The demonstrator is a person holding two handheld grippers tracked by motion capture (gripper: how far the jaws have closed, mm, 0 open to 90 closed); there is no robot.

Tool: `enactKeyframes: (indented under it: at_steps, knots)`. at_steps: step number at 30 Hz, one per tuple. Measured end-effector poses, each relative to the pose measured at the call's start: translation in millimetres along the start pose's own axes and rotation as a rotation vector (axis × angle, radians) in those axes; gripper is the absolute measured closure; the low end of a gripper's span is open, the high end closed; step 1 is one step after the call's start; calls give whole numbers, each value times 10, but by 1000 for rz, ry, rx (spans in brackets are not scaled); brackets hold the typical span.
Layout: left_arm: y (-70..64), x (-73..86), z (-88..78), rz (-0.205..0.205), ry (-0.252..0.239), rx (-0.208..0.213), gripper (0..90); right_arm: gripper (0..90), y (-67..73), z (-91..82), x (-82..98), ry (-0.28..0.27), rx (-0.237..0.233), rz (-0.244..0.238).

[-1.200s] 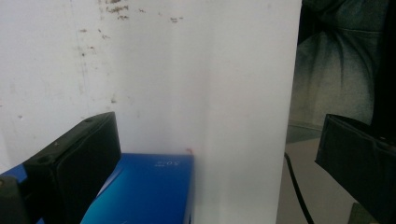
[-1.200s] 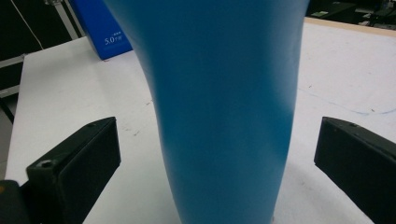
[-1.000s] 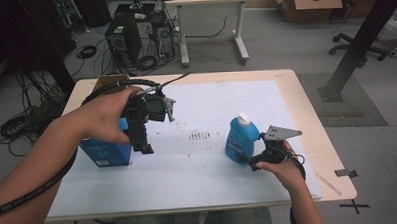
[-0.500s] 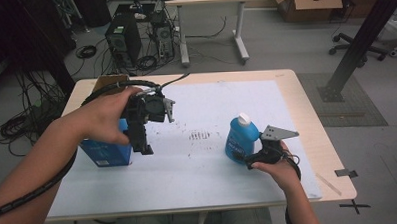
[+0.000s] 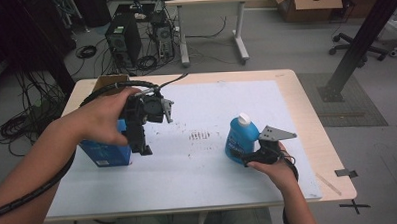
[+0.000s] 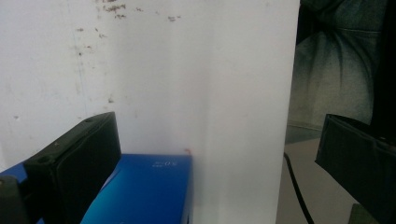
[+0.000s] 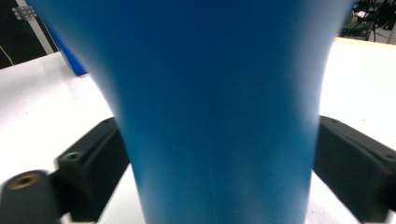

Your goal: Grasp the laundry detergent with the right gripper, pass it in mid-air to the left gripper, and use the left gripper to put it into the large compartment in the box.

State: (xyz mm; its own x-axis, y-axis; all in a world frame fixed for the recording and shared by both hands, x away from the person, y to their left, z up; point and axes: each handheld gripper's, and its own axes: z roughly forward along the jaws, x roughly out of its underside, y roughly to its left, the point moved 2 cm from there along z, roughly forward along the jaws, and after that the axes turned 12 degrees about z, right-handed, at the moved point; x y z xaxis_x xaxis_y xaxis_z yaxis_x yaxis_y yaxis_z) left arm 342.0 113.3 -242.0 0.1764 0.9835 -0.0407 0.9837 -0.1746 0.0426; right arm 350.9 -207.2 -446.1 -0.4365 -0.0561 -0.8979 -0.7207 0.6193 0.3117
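A blue bottle [image 5: 239,139] with a white cap [image 5: 244,119] stands upright on the right half of the white mat. My right gripper [image 5: 244,155] is shut on its lower body from the near right side; in the right gripper view the bottle [image 7: 219,107] presses against both black pads [image 7: 100,163]. A blue box [image 5: 105,154] stands at the left of the mat. My left gripper [image 5: 141,144] points down at the box's right end, open. In the left gripper view the box [image 6: 144,186] lies beside the left-hand pad [image 6: 77,161], untouched by the other one.
The white mat [image 5: 206,106] covers most of the wooden table [image 5: 317,133], with brown specks [image 5: 200,135] at its middle. A cardboard box [image 5: 108,81] sits at the back left corner. Computer towers [image 5: 124,42] and cables stand on the floor behind.
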Motion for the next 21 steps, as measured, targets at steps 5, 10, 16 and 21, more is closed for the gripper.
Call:
enactKeyframes:
  at_steps: [5, 10, 16, 21]
  knots:
    - [2, 12, 11, -2, 2, 4, 2, 159, 5, 12, 8, -7, 8, -8]
    - [4, 14, 21, -3, 3, 3, 2, 188, 1, 11, 11, -12, 14, -16]
    - [10, 5, 25, -2, 3, 2, 2, 224, 1, 7, 12, -19, 20, -28]
    - [17, -10, 24, 2, 6, 2, 2, 260, 7, 20, 15, -21, 23, -36]
